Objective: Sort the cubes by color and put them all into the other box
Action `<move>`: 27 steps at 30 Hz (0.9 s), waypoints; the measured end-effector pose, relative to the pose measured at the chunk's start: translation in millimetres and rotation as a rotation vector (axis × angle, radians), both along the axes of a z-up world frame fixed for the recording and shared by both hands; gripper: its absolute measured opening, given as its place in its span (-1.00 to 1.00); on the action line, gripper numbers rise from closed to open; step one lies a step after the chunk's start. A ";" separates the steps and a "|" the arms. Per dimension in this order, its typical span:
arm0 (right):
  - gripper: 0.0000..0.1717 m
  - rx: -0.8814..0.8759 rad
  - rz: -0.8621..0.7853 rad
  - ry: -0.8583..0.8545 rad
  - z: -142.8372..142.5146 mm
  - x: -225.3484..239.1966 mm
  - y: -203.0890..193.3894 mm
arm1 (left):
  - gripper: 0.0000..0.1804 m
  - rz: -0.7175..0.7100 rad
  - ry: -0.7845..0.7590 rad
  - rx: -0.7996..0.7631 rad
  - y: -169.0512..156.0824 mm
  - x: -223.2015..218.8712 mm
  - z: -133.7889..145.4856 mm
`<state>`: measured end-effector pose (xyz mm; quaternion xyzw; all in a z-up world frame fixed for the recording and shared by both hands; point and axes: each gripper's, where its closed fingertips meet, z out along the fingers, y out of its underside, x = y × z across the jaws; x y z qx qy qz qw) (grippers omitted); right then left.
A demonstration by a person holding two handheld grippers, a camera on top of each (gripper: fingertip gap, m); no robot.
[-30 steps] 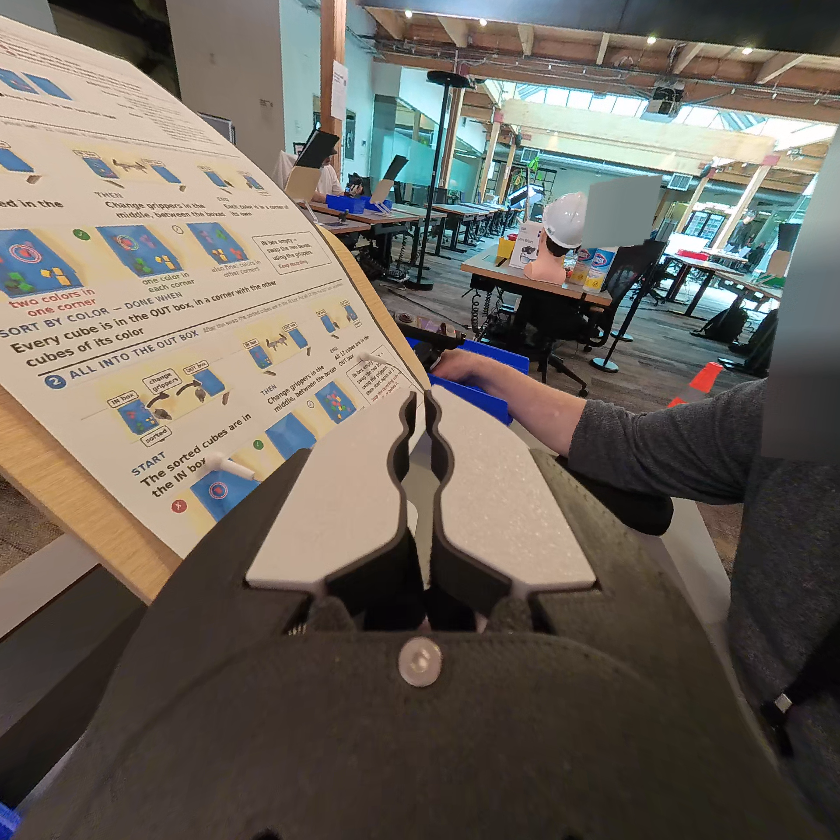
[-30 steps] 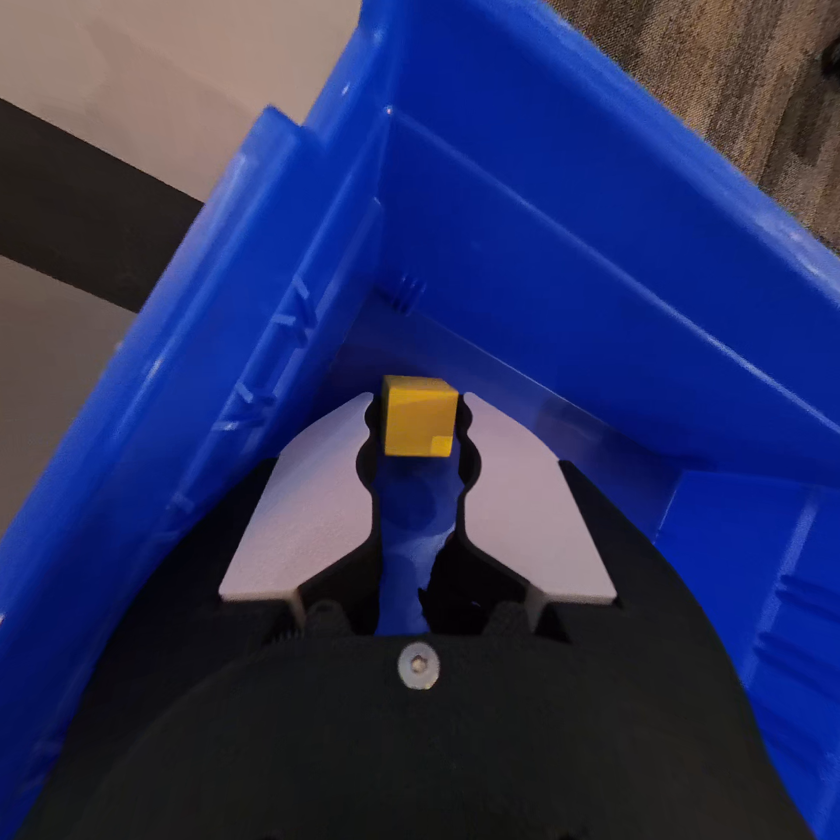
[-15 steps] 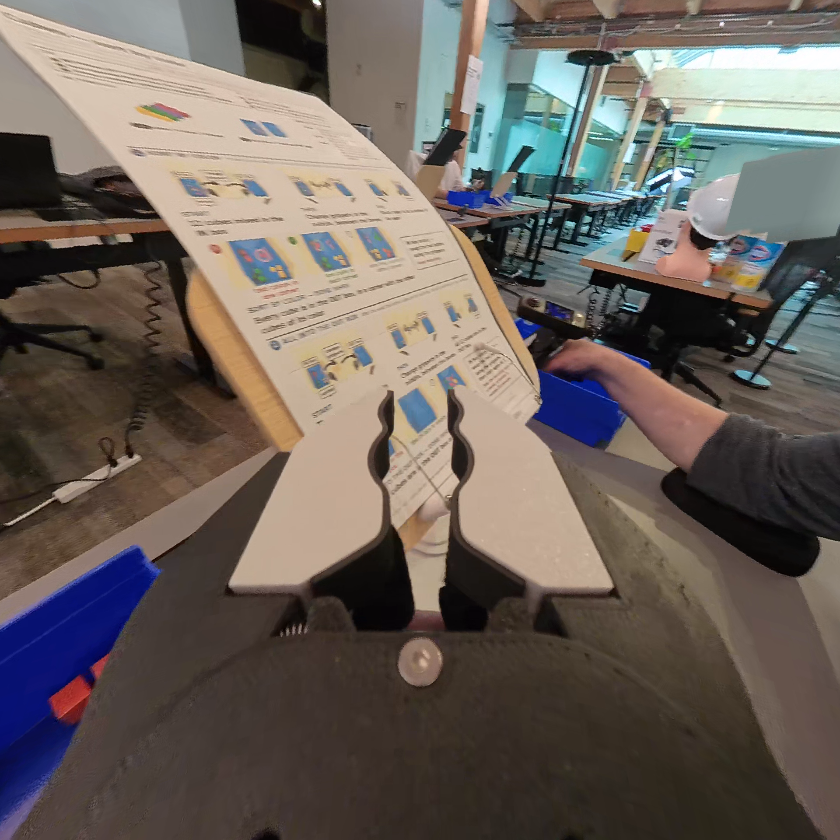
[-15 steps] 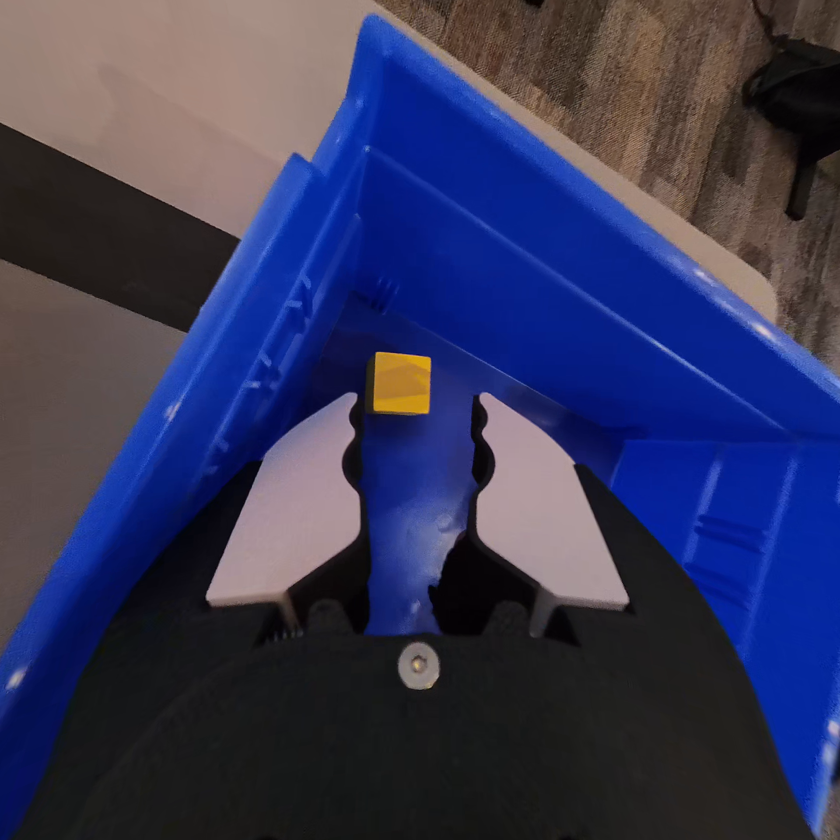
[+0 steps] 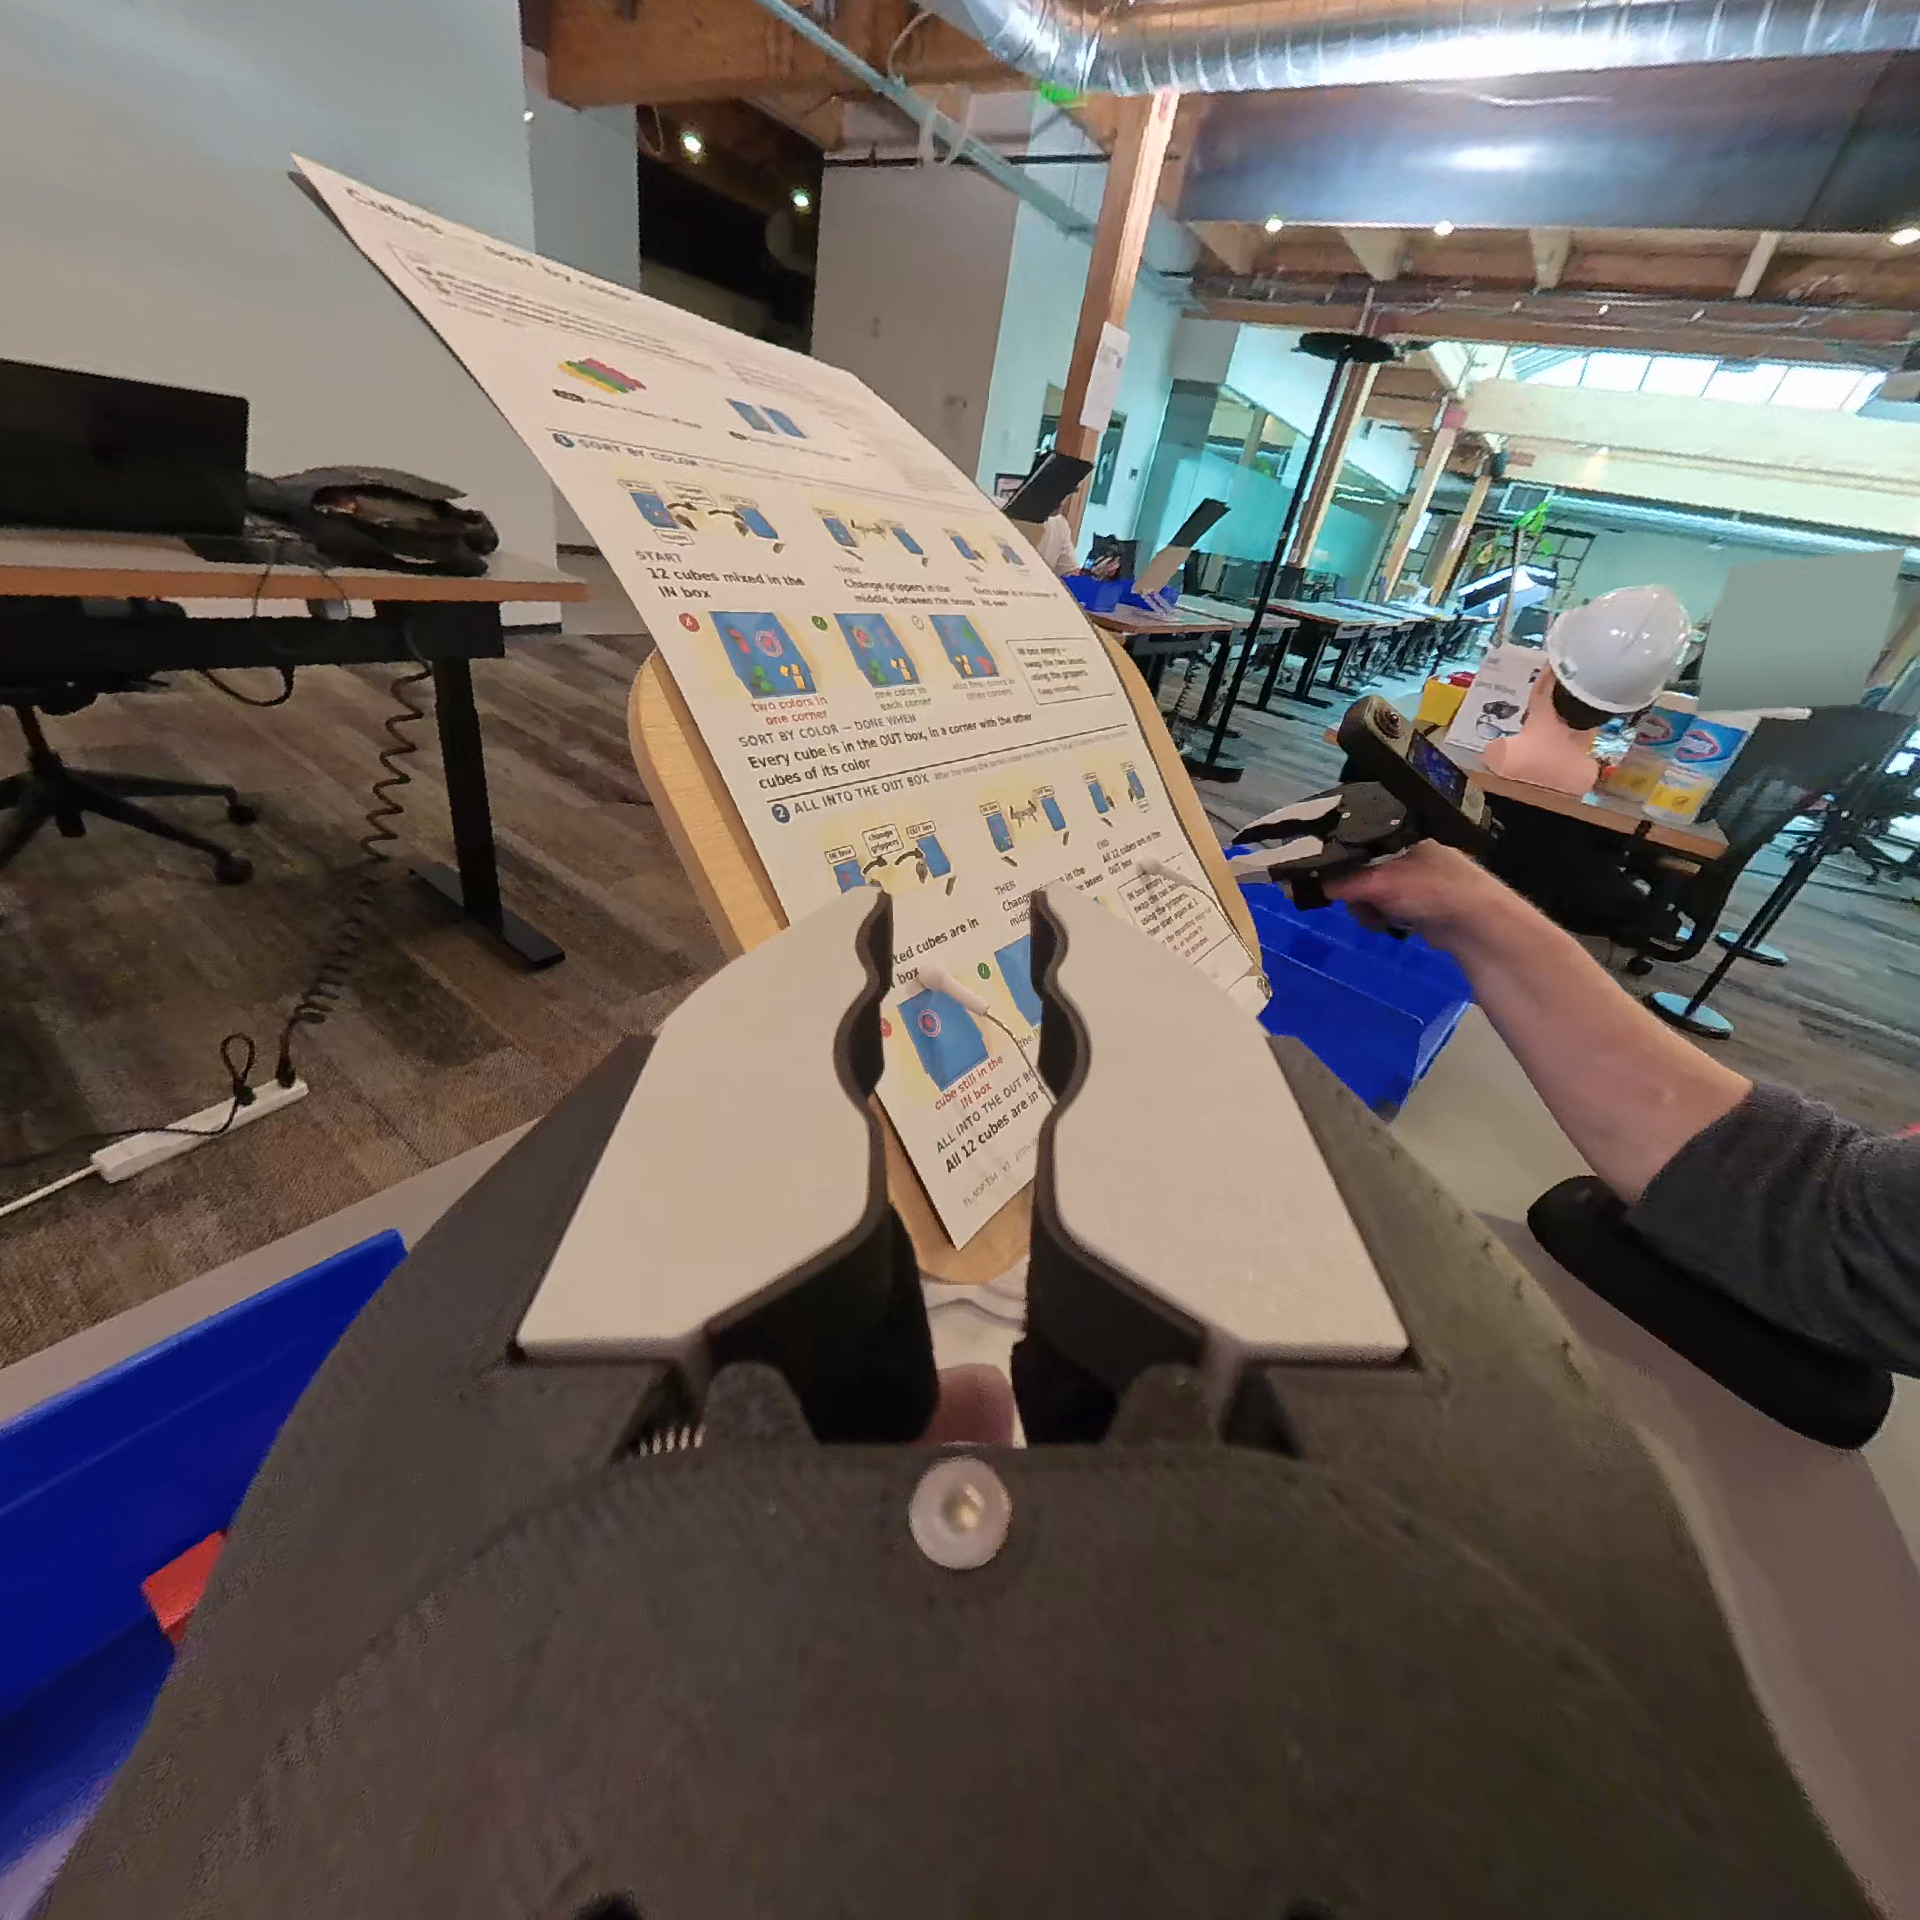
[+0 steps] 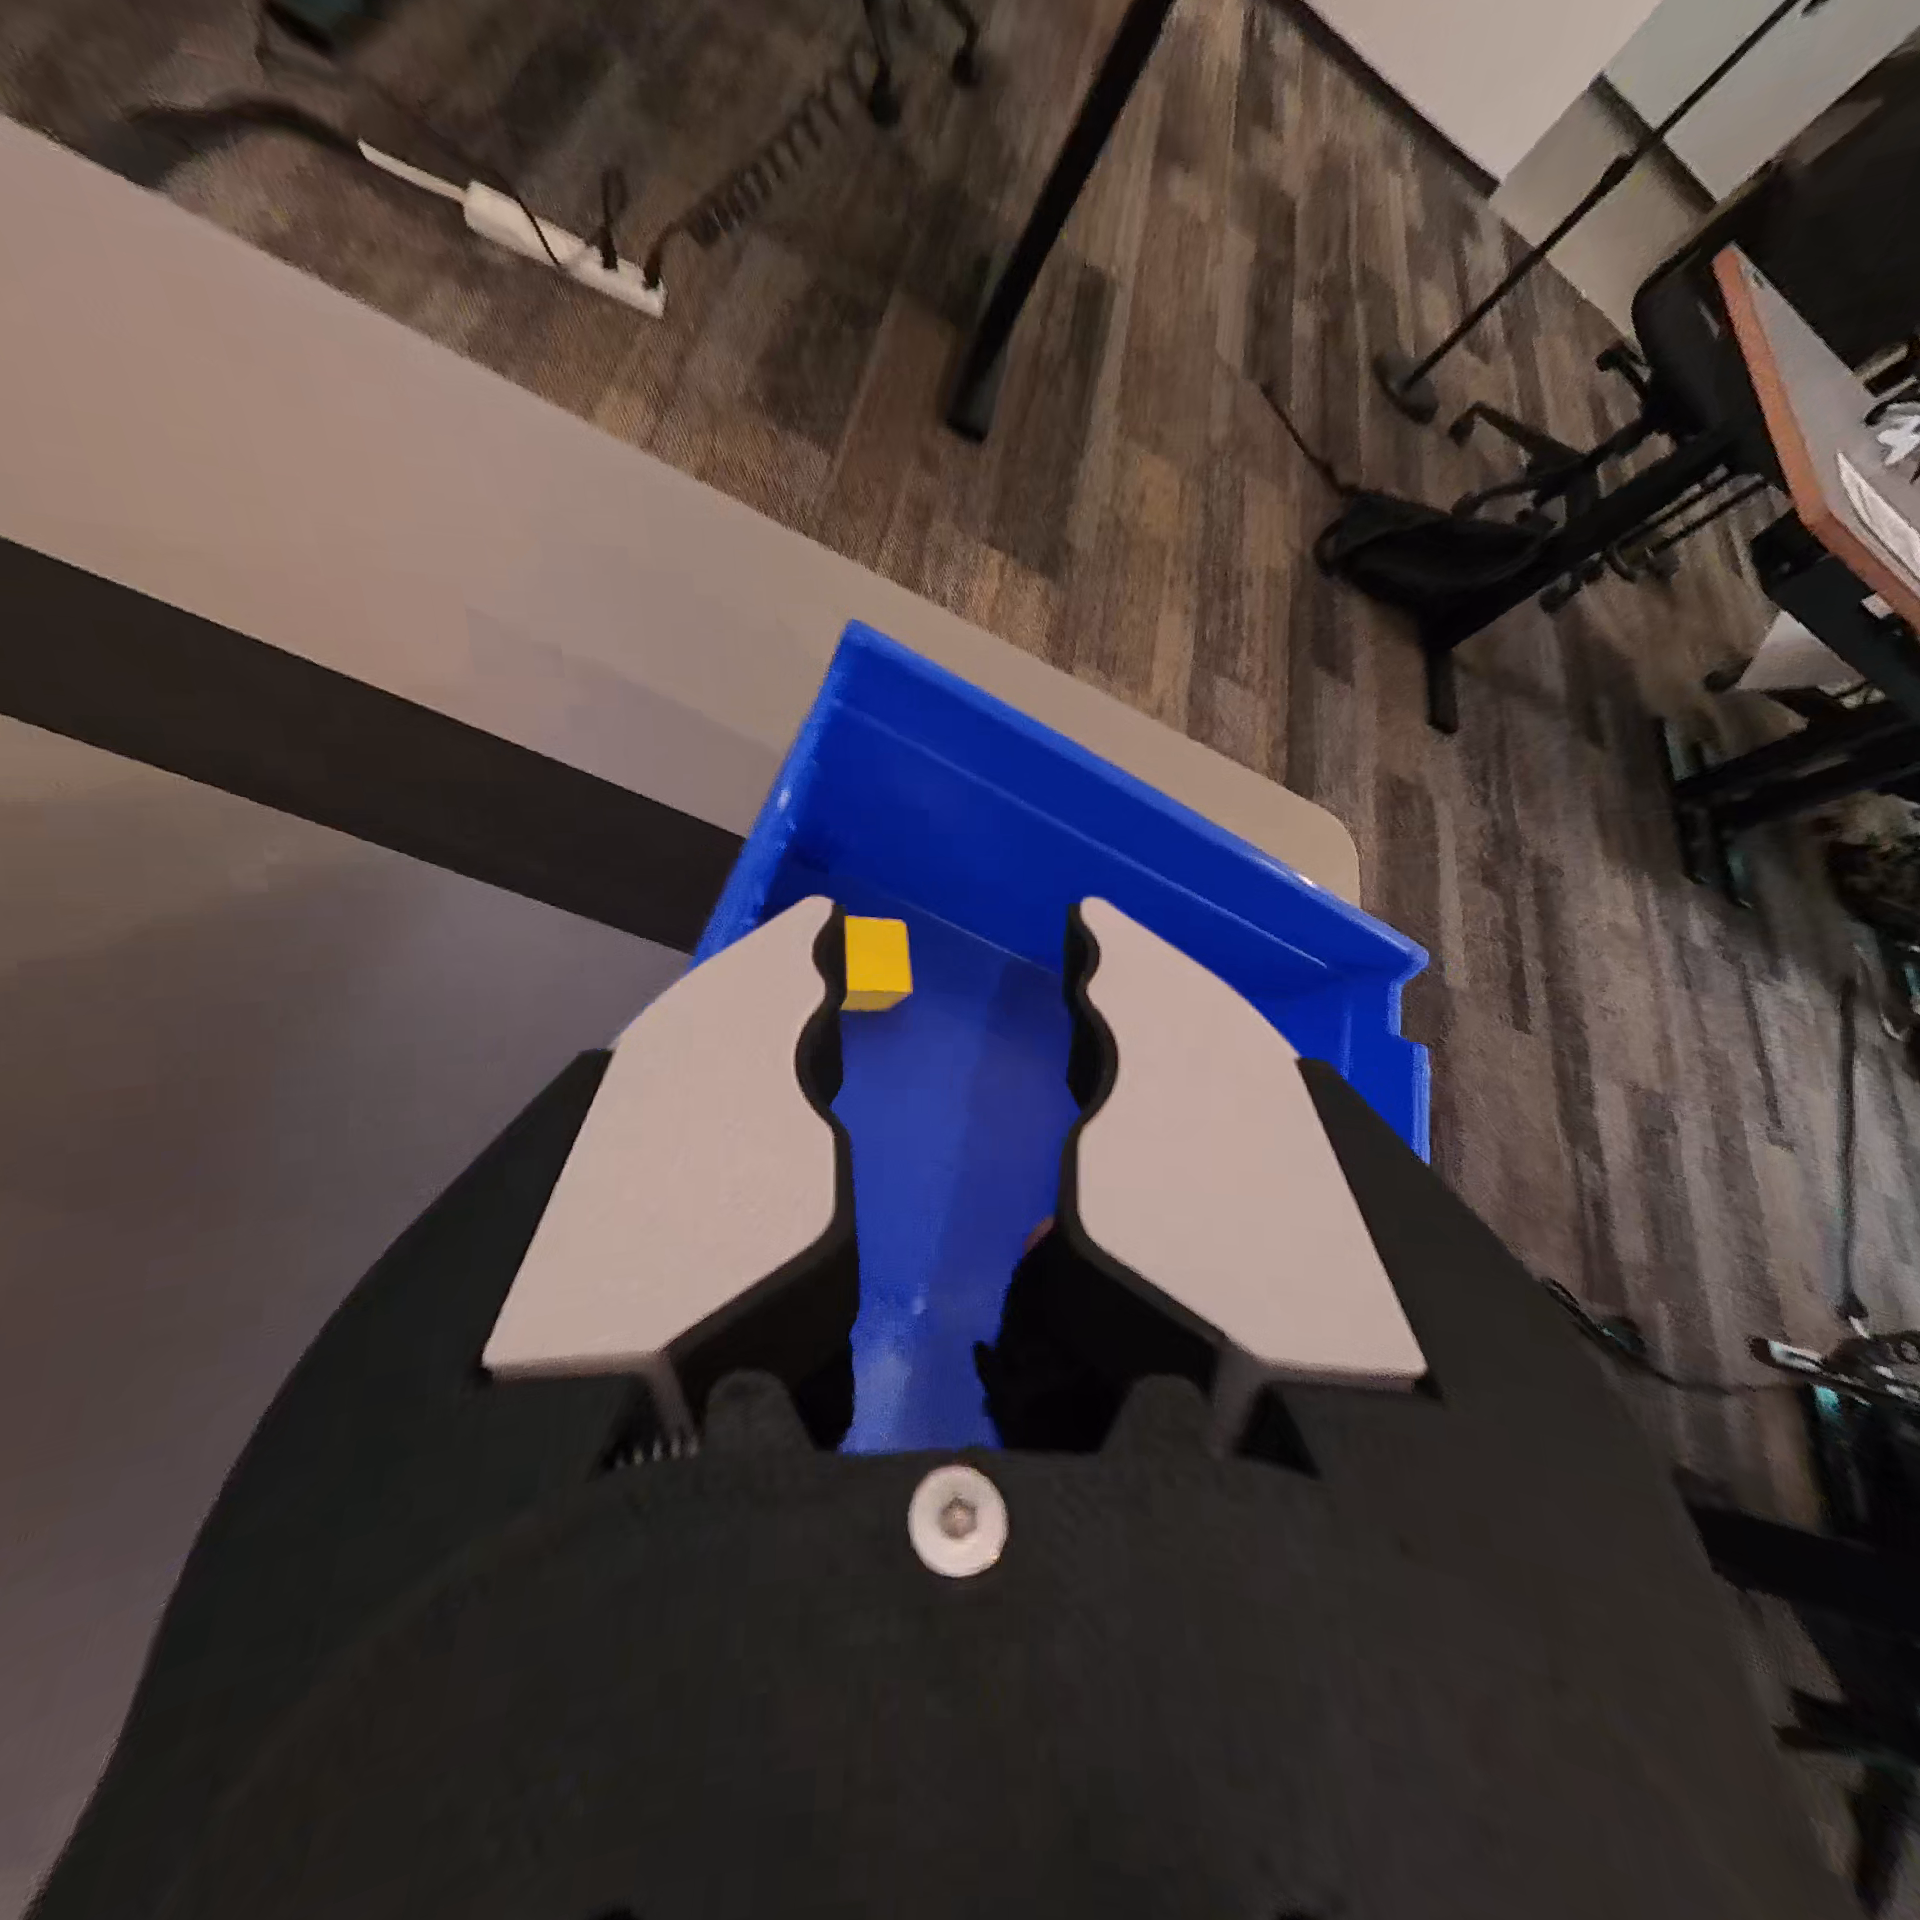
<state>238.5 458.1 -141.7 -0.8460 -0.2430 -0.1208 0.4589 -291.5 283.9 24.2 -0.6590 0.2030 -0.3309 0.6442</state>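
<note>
My right gripper [image 6: 951, 935] is open and empty, raised above a blue box [image 6: 1091, 831]. A yellow cube [image 6: 876, 964] lies on that box's floor in the far left corner, well below my fingers. My left gripper [image 5: 961, 935] is open and empty, held in the air in front of the instruction sheet [image 5: 831, 644]. In the left wrist view the right gripper [image 5: 1340, 831] shows at the right, in a hand above the blue box [image 5: 1351, 997]. A second blue box [image 5: 156, 1455] sits at the lower left, with a red cube [image 5: 182, 1584] in it.
The instruction sheet leans on a wooden board [image 5: 707, 831] at the table's far side. A black band [image 6: 312, 727] crosses the grey table [image 6: 260, 468]. A person's forearm [image 5: 1558, 1039] reaches across at the right. Beyond the table edge are floor, desks and chairs.
My right gripper opened, let go of the yellow cube in the box corner and rose away from it. My left gripper opened from shut and swung back from the sheet.
</note>
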 end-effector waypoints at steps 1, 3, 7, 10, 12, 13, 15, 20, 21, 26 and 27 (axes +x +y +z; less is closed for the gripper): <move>-0.54 0.019 0.002 0.010 5.0 -3.2 -2.6 | -0.74 -0.004 0.002 0.004 0.5 -0.8 -1.0; -0.55 0.074 0.005 0.012 17.4 -9.5 -7.5 | -0.75 0.040 0.036 -0.010 5.9 -8.3 -7.4; -0.56 0.135 0.059 0.089 35.4 -37.9 -23.8 | -0.71 0.164 0.139 -0.064 20.0 -30.2 -26.9; -0.56 0.170 0.096 0.086 42.5 -59.7 -36.6 | -0.61 0.258 0.194 -0.116 31.1 -50.0 -43.1; -0.57 0.188 0.112 0.085 45.1 -71.9 -42.7 | -0.56 0.278 0.199 -0.144 35.9 -57.8 -51.5; -0.57 0.191 0.124 0.085 45.0 -77.1 -44.4 | -0.51 0.281 0.191 -0.158 37.9 -60.4 -55.0; -0.57 0.202 0.146 0.092 45.4 -84.1 -44.3 | -0.45 0.281 0.176 -0.181 41.6 -63.9 -60.6; -0.57 0.221 0.178 0.100 45.5 -91.4 -43.1 | -0.47 0.290 0.180 -0.208 47.4 -68.5 -71.4; -0.57 0.232 0.180 0.095 46.9 -91.7 -42.9 | -0.47 0.291 0.180 -0.211 48.2 -69.3 -73.0; -0.58 0.245 0.209 0.135 49.8 -99.2 -43.6 | -0.48 0.297 0.185 -0.233 52.5 -73.0 -82.1; -0.58 0.247 0.217 0.139 49.1 -100.6 -43.4 | -0.48 0.298 0.189 -0.243 53.6 -73.9 -85.0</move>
